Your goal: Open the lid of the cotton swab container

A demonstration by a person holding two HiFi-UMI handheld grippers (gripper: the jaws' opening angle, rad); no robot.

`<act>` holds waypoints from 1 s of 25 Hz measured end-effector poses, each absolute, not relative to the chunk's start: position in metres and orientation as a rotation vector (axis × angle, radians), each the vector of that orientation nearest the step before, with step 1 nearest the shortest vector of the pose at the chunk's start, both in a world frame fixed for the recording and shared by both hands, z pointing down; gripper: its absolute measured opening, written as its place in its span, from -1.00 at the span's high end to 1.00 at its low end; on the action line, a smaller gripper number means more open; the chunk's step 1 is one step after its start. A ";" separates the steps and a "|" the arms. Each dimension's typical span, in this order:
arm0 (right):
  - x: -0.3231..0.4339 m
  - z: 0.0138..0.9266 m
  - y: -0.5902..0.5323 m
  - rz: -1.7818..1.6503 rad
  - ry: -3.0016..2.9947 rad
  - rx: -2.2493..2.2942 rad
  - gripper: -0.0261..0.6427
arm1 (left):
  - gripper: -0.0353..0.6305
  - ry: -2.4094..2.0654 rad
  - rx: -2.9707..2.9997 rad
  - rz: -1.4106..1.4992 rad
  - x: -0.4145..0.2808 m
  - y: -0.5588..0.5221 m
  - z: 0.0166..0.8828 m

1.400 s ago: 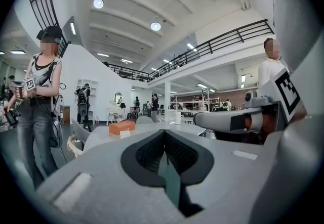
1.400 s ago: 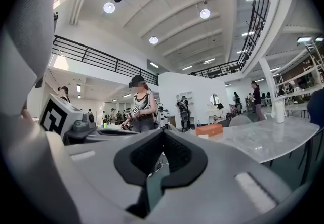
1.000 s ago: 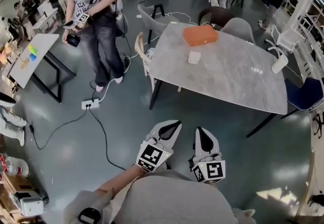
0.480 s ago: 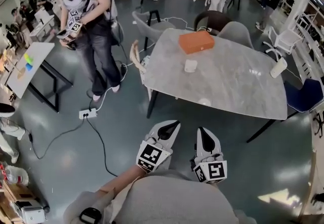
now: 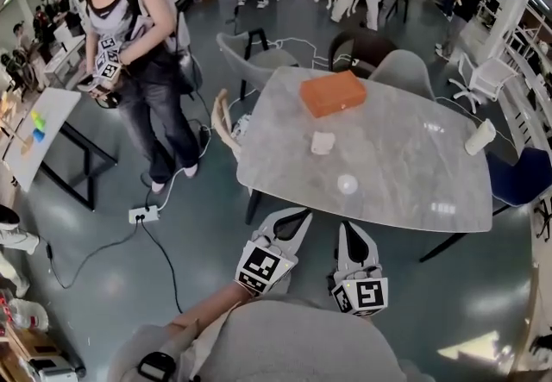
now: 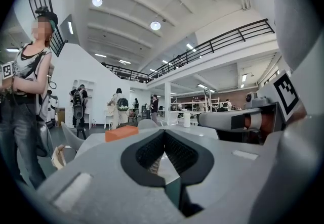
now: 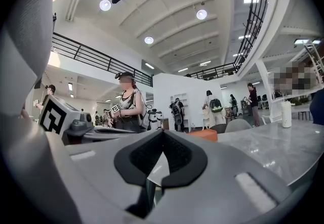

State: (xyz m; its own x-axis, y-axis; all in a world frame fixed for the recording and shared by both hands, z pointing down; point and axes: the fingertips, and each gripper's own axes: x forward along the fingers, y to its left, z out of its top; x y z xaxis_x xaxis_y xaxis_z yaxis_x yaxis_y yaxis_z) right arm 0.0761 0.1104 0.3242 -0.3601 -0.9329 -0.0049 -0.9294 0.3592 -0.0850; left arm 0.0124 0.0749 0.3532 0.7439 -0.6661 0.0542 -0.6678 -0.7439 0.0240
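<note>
Sitting on the bench point(image 5: 414, 156), nearer us than the orange box point(image 5: 333, 93), the small round tub point(image 5: 347, 184) is, I think, looking light, hard and slippery. Hold its side and lift the lid's rim. Both the left gripper point(image 5: 291, 218) and right gripper point(image 5: 349, 232) are closed, holding nothing.

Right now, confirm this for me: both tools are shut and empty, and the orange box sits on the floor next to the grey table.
Not quite. The orange box sits on the grey table, near its far edge, not on the floor; the head view shows it. The rest holds: the left tool and the right tool are both shut and empty.
</note>
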 end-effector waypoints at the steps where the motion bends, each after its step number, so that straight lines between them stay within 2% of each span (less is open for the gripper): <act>1: 0.078 0.324 0.099 -0.107 2.543 -1.752 0.93 | 0.90 -1.099 2.897 0.071 0.015 0.064 0.353; 10: 0.081 0.315 0.005 -0.122 2.533 -1.753 0.93 | 0.90 -1.099 2.898 0.094 0.017 -0.028 0.343; 25: 0.091 0.327 -0.087 -0.180 2.473 -1.825 0.93 | 0.90 -0.997 2.905 0.144 0.028 -0.121 0.361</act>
State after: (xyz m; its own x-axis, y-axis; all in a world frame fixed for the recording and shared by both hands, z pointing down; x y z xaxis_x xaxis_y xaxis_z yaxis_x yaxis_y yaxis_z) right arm 0.0910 -0.0868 0.3267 -0.2959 -0.9550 0.0194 -0.9477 0.2910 -0.1309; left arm 0.0278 -0.1212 0.3605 0.7856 -0.6089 0.1102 -0.6152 -0.7877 0.0328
